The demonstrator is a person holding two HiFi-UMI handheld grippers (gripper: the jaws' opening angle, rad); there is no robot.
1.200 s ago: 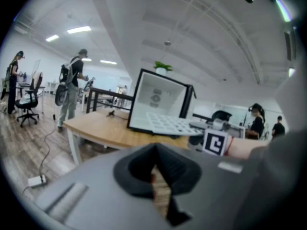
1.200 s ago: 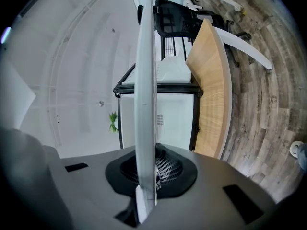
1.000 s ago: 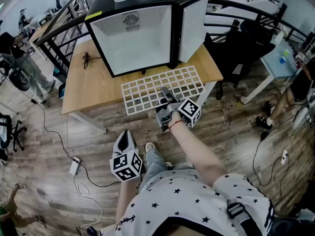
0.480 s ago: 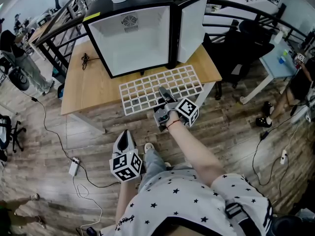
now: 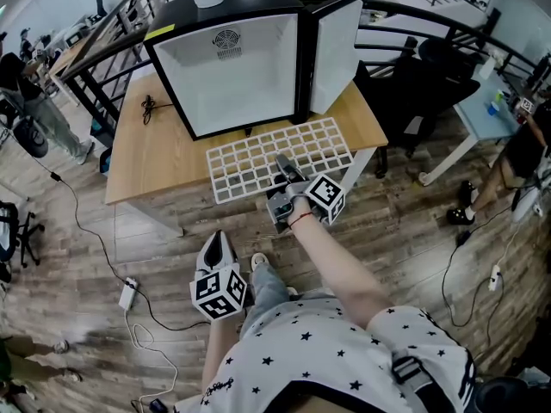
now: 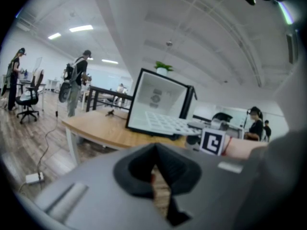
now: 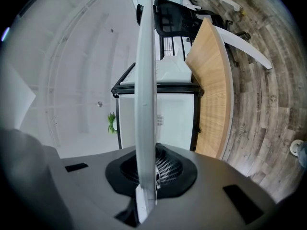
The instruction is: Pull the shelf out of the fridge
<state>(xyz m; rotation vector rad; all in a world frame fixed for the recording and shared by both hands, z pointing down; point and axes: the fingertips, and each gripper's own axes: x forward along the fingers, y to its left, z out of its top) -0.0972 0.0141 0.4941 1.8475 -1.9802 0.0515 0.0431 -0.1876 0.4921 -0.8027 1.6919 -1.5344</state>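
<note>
Shelf (image 5: 245,157) out of fridge (image 5: 232,67), flat on counter (image 5: 151,157), frame centre, long axis left-right. Right gripper (image 5: 282,163) fingers clenched on shelf's near edge. Left gripper (image 5: 218,246) fingers closed, empty, lower left, well apart.

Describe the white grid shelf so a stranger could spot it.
Find the light wooden table with the open black mini fridge on it. In front of the fridge, a flat white lattice shelf lies over the table's near edge, clamped by the right gripper; it is the only gridded panel.
</note>
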